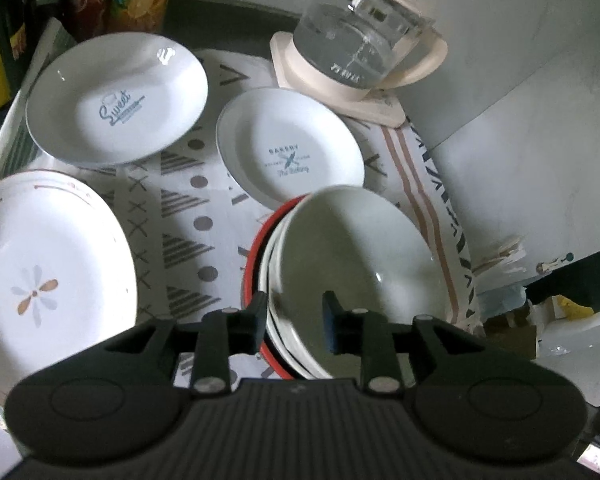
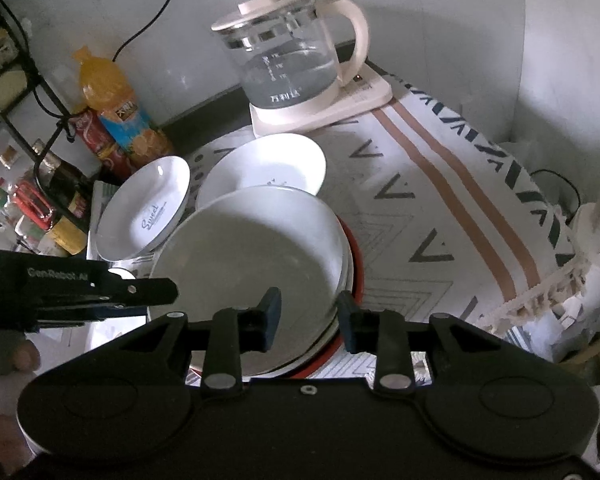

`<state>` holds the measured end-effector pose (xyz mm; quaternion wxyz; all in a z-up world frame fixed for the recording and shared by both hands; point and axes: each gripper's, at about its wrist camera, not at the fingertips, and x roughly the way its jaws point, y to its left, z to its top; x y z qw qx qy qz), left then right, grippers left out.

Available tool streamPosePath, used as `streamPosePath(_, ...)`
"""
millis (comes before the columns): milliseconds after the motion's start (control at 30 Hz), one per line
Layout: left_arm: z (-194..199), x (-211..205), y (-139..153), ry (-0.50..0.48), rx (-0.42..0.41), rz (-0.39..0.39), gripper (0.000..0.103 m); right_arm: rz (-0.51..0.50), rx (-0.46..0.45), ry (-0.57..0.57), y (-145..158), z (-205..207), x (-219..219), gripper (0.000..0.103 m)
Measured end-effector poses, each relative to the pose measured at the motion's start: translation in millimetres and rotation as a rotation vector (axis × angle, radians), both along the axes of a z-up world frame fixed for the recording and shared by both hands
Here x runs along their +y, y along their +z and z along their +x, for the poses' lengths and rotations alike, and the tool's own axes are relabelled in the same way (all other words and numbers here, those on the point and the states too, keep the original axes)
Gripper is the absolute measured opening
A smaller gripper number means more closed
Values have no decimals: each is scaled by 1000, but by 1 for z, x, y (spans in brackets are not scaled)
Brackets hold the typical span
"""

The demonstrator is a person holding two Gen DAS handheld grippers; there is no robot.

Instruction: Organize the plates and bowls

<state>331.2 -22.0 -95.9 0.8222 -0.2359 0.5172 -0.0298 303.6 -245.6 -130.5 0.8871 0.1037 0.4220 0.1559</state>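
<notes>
Both grippers, left [image 1: 295, 322] and right [image 2: 309, 322], straddle the tilted top bowl's [image 1: 360, 256] rim, jaws parted; its mouth faces upward.

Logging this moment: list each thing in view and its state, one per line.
left gripper: open, fingers straddling the top bowl's rim
right gripper: open, straddling the opposite rim
bowl stack: nested, upright, top bowl empty
Sweet plate: empty, tilted
Bakery plate: empty
flower plate: empty
kettle: lidded, partly filled, on base

White bowls [image 1: 360, 264] nest in a red-rimmed one, beside the "Sweet" plate [image 1: 118, 98], "Bakery" plate [image 1: 290, 148] and flowered plate [image 1: 48, 276].
</notes>
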Motion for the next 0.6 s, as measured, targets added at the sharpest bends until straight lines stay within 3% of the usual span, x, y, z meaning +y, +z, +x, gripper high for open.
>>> streamPosePath(267,-14,36,19,38,-59,43,63,-5,-74,44,27,-8,13,50)
streamPosePath(333,-22,50,24,66,-77,45,72,-1,-87,66,33,-10,21,59)
streamPosePath(433,-33,70,26,105,-83,66,78,-18,-109,100,37,-10,37,68)
streamPosePath(600,-51,103,21,180,-60,80,80,0,-95,169,39,-6,65,75)
